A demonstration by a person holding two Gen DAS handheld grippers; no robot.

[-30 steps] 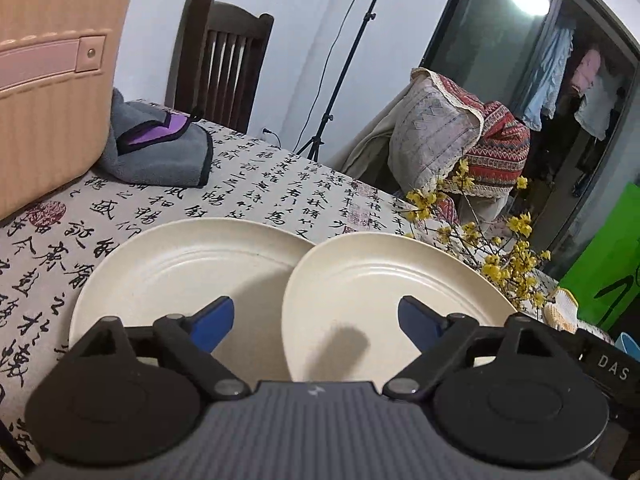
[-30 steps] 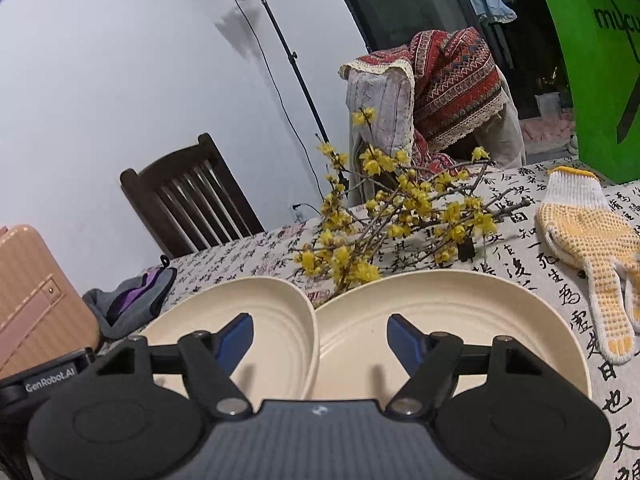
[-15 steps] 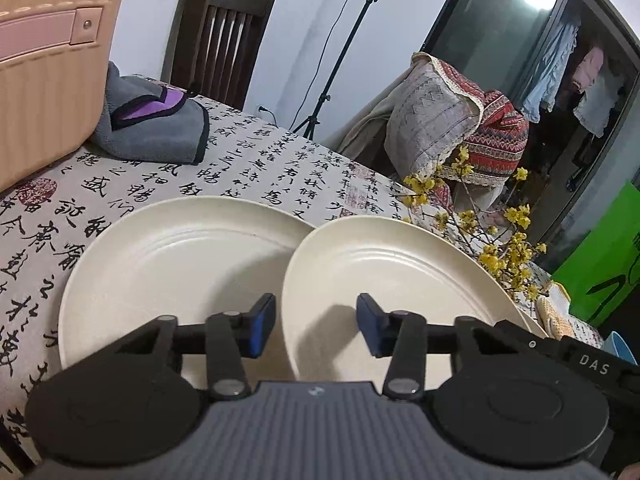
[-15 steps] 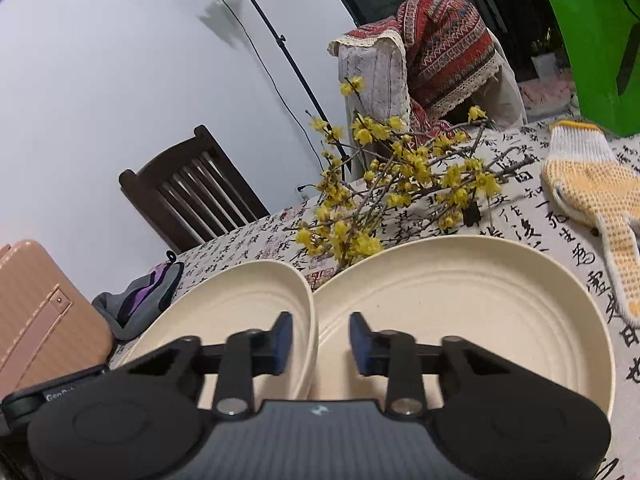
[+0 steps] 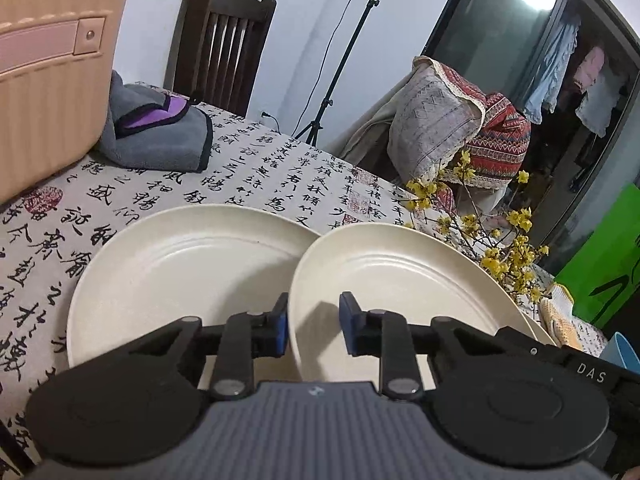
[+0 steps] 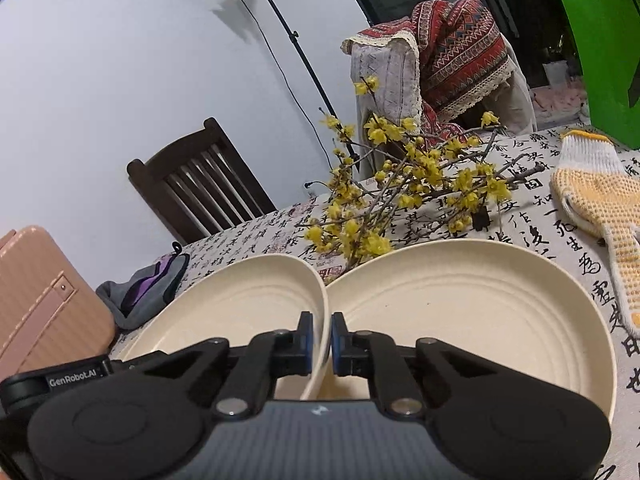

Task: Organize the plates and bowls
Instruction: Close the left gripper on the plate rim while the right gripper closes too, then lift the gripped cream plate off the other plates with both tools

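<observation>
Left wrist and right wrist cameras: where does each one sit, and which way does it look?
Left wrist: on the left gripper, looking forward and down along its closing jaws, which straddle the flower-side plate's rim; only the gripper shows, no hand.
Right wrist: on the right gripper, same downward slant, shut on the suitcase-side plate's rim; no hand.
Shared: both plates, suitcase, yellow flowers, wooden chair.
</observation>
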